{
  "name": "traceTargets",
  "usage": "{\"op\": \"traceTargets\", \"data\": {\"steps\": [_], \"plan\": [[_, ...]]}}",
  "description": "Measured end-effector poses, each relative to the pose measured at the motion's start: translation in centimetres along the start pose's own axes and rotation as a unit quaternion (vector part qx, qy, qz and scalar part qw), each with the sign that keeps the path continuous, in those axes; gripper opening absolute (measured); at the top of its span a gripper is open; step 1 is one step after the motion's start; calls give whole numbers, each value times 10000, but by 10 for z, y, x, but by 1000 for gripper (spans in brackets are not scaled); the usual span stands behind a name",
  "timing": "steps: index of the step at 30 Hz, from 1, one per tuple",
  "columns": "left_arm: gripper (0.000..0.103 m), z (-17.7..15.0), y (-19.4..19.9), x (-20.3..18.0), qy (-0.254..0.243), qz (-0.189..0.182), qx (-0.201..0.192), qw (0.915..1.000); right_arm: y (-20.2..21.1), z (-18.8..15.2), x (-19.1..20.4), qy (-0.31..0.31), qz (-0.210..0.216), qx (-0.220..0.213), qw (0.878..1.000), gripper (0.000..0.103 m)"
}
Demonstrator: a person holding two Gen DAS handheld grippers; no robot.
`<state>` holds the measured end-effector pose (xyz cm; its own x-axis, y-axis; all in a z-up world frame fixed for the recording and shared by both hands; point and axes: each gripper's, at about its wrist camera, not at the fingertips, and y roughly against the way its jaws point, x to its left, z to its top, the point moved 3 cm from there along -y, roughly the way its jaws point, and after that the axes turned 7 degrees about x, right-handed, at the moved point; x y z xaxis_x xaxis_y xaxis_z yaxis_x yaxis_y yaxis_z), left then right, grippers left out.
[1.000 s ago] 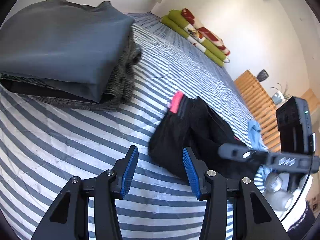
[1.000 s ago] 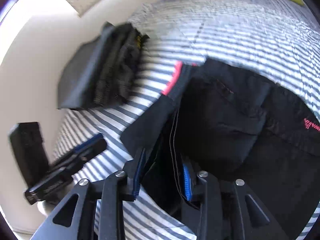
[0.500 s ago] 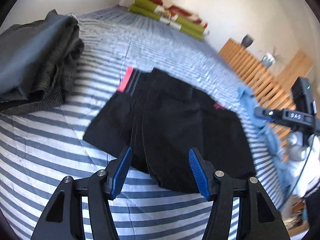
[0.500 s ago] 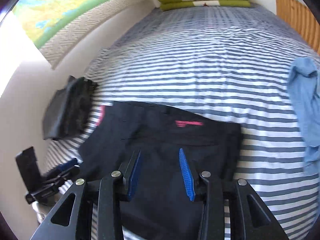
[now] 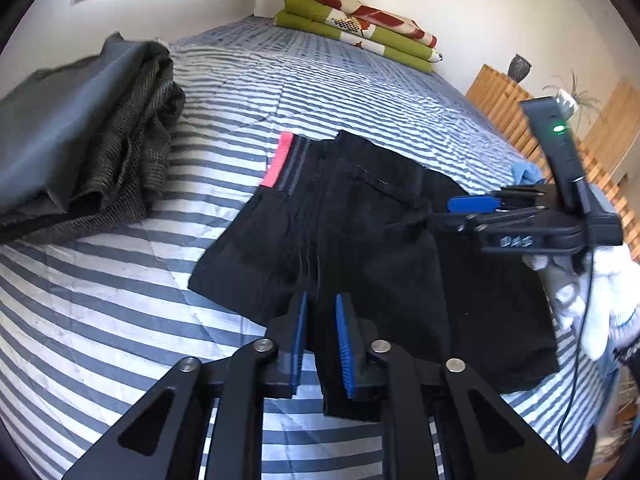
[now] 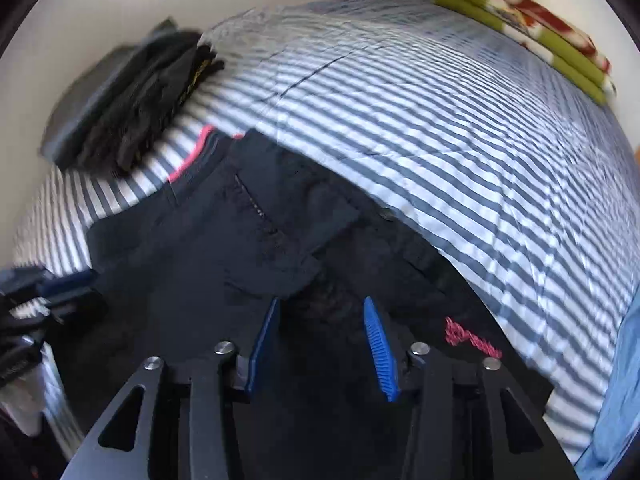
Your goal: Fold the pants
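We see black pants [image 5: 384,248] lying across the striped bed [image 5: 120,320], pink waistband toward the wall, left hand-held gripper [image 5: 320,344] just closing on their near edge, right hand-held gripper [image 6: 320,344] opening above them, holding nothing.

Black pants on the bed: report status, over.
Left gripper jaws just closed on near edge of black pants. Right gripper jaws just opening, above the fabric, gripping nothing. Pants partly folded on striped bedspread. Nothing in the way.

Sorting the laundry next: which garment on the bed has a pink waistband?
The black pants lying flat by the grippers; the folded dark clothes stack and blue garment show no pink.
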<state>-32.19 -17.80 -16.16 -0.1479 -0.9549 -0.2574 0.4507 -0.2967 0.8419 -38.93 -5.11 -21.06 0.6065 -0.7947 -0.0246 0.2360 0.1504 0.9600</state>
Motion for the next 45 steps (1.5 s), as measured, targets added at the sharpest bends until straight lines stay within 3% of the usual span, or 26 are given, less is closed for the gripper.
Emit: {"op": "traceTargets", "data": {"steps": [8,11,13,16,22,26,30,34,38,41,45], "plan": [[11,0,-1,-15,-345,447,-39,9984,-18,-1,8,502,-132,102,9986,43],[10,0,0,-18,-393,515,-51,9979,-18,2,9,567,-152,222,9980,28],[5,0,1,-18,-376,528,-59,9979,-17,2,10,604,-149,305,9976,12],[2,1,5,-17,-317,447,-77,9985,-7,1,9,586,-88,264,9979,7],[1,3,16,-14,-222,297,-202,9991,26,2,-5,327,168,-101,9993,5],[0,12,21,-8,-42,483,-391,9981,35,12,-10,352,-136,-307,9988,4],[0,22,8,1,208,537,-294,9979,23,33,-16,243,-291,-352,9987,4],[0,24,6,9,328,503,-259,9979,-5,35,-18,288,-499,-77,9983,4],[6,23,23,13,541,189,-473,9972,-4,34,-22,185,-555,-61,9983,12],[6,27,33,-10,180,-63,-711,9973,25,28,-30,-78,-211,-404,9989,12],[6,17,-1,-49,-581,-126,-208,9980,71,-1,-54,-627,116,-767,9950,17]]}}
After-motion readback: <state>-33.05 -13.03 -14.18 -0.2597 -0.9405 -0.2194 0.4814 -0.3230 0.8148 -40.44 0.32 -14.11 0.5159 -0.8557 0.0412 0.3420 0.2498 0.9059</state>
